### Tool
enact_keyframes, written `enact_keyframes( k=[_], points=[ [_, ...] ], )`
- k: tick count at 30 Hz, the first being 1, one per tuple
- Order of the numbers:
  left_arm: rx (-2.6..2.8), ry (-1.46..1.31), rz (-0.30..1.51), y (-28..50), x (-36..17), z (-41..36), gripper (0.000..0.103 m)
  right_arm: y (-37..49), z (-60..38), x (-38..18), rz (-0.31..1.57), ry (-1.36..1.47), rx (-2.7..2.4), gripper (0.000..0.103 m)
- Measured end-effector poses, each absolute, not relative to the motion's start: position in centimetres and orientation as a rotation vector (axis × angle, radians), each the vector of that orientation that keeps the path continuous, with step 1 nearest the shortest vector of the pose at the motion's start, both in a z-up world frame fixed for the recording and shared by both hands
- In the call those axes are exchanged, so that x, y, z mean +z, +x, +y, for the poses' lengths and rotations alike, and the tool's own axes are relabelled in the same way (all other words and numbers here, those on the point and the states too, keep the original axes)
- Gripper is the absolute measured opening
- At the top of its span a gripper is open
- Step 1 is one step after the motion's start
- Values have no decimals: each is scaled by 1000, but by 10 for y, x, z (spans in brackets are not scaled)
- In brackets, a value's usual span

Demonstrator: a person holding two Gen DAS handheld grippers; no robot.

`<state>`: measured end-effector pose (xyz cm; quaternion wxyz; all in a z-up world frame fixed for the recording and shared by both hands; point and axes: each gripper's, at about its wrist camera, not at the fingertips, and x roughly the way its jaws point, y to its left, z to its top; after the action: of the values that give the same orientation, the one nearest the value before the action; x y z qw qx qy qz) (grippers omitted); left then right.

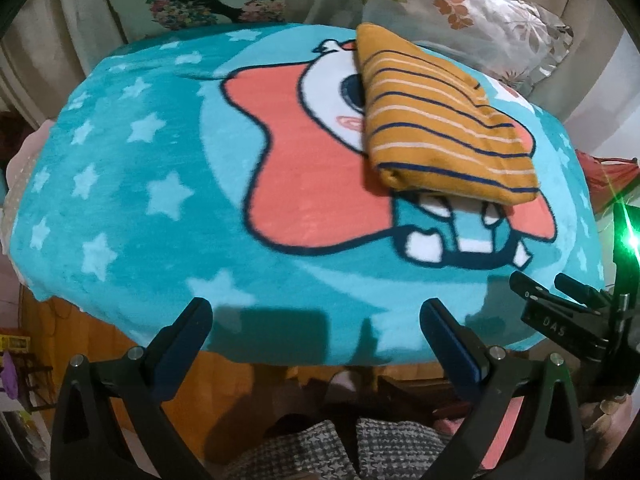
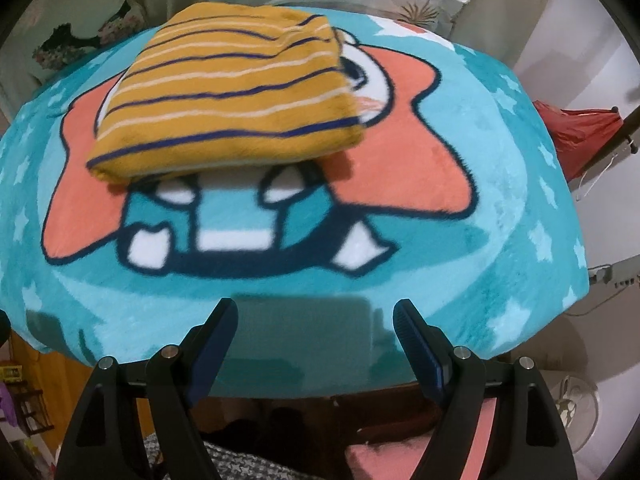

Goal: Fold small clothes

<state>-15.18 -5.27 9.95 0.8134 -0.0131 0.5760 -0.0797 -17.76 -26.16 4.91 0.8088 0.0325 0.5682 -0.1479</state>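
A mustard-yellow garment with navy and white stripes (image 1: pixel 436 120) lies folded into a thick rectangle on a teal star-print blanket (image 1: pixel 132 200). It also shows in the right wrist view (image 2: pixel 232 96), on the blanket (image 2: pixel 500 208). My left gripper (image 1: pixel 316 312) is open and empty, held at the blanket's near edge, well short of the garment. My right gripper (image 2: pixel 316 312) is open and empty too, at the near edge below the garment. The right gripper's fingers (image 1: pixel 560 292) show at the right of the left wrist view.
The blanket carries a coral and white cartoon figure (image 2: pixel 400 152). Floral pillows (image 1: pixel 480 8) stand behind it. A red cloth (image 2: pixel 576 128) hangs at the right. An orange wooden front (image 1: pixel 80 344) and grey patterned fabric (image 1: pixel 320 448) lie below the near edge.
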Motion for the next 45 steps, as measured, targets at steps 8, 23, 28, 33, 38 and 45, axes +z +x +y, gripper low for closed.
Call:
enact_keyframes(
  k=[8,23,28,33,38,45],
  points=[
    [-165,-52,1246,-152,93,-90,103,-175,-300,50,1195,84,-303,84],
    [-127,-72,1280,-151,83,-105,103,-173,-304,42,1197,55,-238,84],
    [-103,-73,1288,-152,79,-102,103,-171,-299,44,1179,46,-222,84],
    [-75,-61,1274,-153,81,-99,103,-169,-290,48,1162,15,-198,84],
    [-62,-34,1257,-155,84,-97,103,-171,-282,50,1158,10,-188,84],
    [-56,-15,1243,-157,87,-94,103,-172,-278,52,1147,14,-184,84]
  ],
)
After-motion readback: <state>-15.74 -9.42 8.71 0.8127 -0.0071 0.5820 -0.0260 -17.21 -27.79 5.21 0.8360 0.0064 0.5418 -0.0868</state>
